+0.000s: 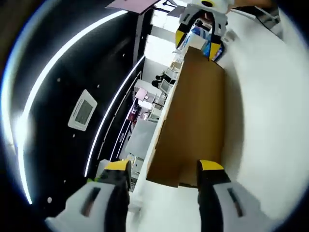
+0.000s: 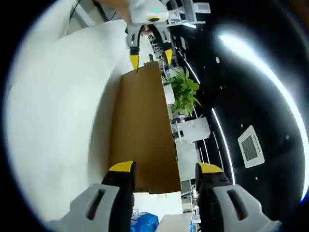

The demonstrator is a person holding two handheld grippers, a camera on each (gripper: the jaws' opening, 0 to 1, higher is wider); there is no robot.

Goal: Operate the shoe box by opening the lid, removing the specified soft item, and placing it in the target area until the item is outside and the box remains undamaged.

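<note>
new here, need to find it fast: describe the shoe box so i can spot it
Look at the white table. The shoe box is the long plain brown cardboard box lying along its edge, between the two grippers. It is the table's single brown thing, lid closed.

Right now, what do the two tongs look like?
Both match: the left tongs and right tongs each have two black jaws with yellow tips, set on pale grey-white bodies with dark slots. Seen from across the brown box, each has a white housing above the jaws.

Left gripper view: shoe box (image 1: 193, 121) runs centre frame on the table (image 1: 270, 121), my right gripper (image 1: 200, 43) at its far end, top centre.
</note>
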